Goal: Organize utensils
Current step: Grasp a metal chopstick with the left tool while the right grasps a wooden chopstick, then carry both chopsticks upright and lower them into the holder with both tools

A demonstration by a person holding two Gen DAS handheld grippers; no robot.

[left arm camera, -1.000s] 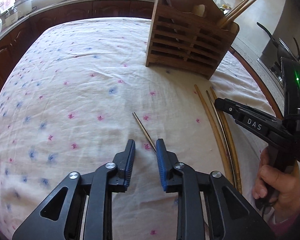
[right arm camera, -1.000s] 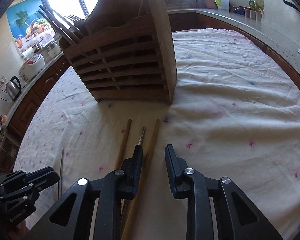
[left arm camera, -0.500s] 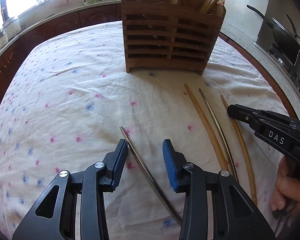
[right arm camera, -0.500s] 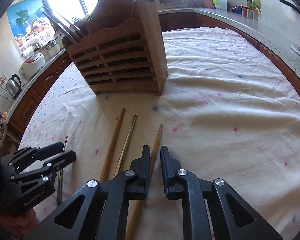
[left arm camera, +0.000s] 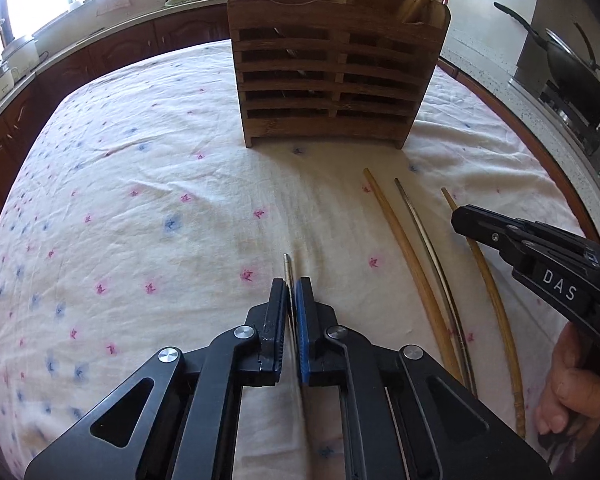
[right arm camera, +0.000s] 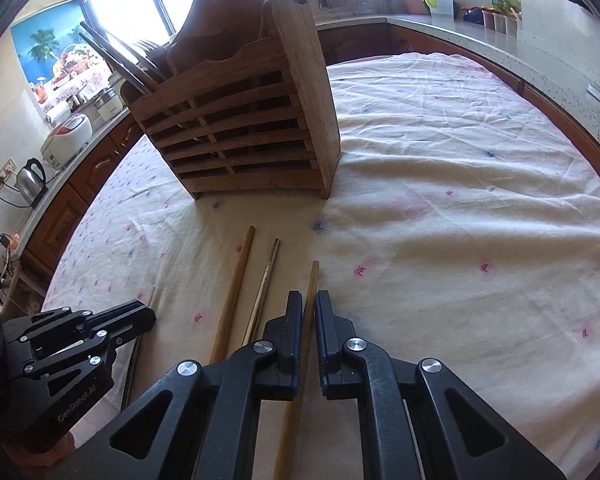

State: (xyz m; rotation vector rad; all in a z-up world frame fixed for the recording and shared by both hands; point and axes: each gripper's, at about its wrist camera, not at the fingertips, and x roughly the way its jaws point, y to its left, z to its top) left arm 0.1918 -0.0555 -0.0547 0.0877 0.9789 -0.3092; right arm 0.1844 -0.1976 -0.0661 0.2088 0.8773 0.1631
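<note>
- In the left wrist view, the left gripper [left arm camera: 292, 292] is closed on a thin grey metal chopstick [left arm camera: 287, 266]. The short tip of this chopstick comes out just ahead of the fingertips, and the rest runs back between the two black arms.
- The white tablecloth with small pink and blue flowers [left arm camera: 148, 184] lies under the left gripper and spreads far to its left.
- The slatted brown wooden utensil holder [left arm camera: 332, 76] stands upright ahead of the left gripper, well apart from it. Some pale wooden sticks rise from its right compartment.
- To the right of the left gripper, a long tan wooden chopstick [left arm camera: 410, 268] and a second grey metal chopstick [left arm camera: 428, 240] lie flat on the cloth, close together.
- Further right, the right gripper [right arm camera: 309, 300] is clamped on another tan wooden chopstick [right arm camera: 313, 276], which passes between its fingers and points toward the holder.
- In the right wrist view, the same two loose chopsticks lie just left of the right gripper, and the holder stands ahead and a little left.
- A person's hand [left arm camera: 572, 392] holds the handle of the right gripper.
</note>
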